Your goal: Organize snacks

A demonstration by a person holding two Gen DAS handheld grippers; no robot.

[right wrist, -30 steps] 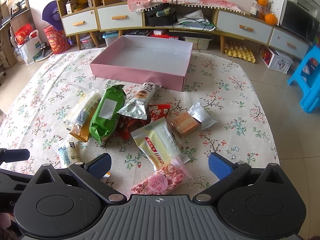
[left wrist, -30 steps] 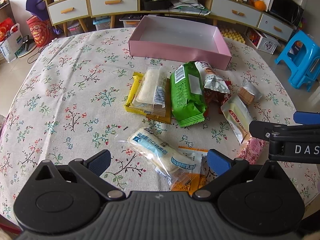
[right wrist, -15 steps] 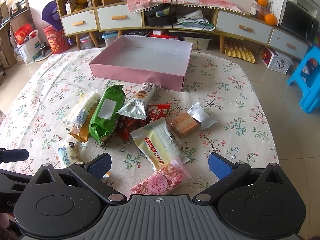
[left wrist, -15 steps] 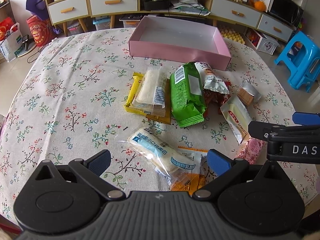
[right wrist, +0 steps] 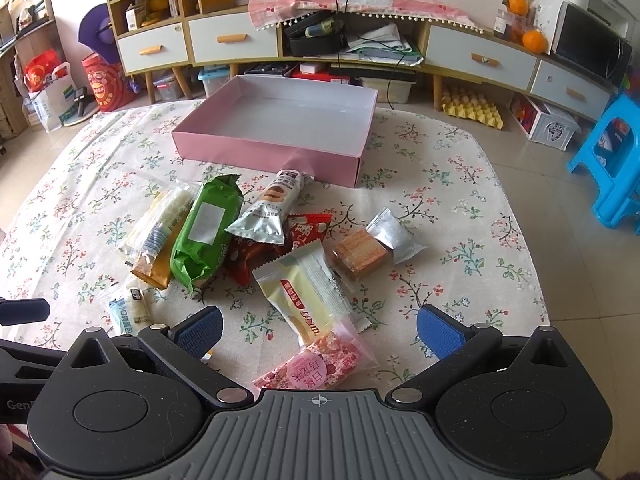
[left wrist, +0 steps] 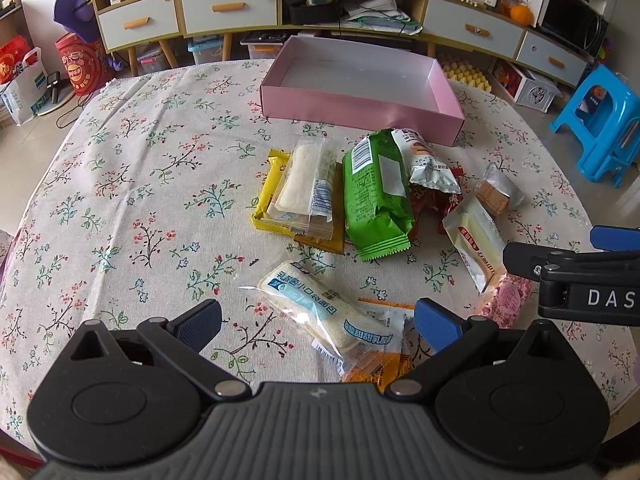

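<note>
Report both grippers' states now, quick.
Left gripper: open, holding nothing.
Right gripper: open, holding nothing.

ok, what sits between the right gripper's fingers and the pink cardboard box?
In the right wrist view, from the right gripper toward the pink cardboard box: pink floral packet, cream wafer packet, red wrapper, silver biscuit pack.

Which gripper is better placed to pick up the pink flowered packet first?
Right. The pink flowered packet lies between the open right gripper fingers; the left gripper frames a white-blue packet instead.
</note>
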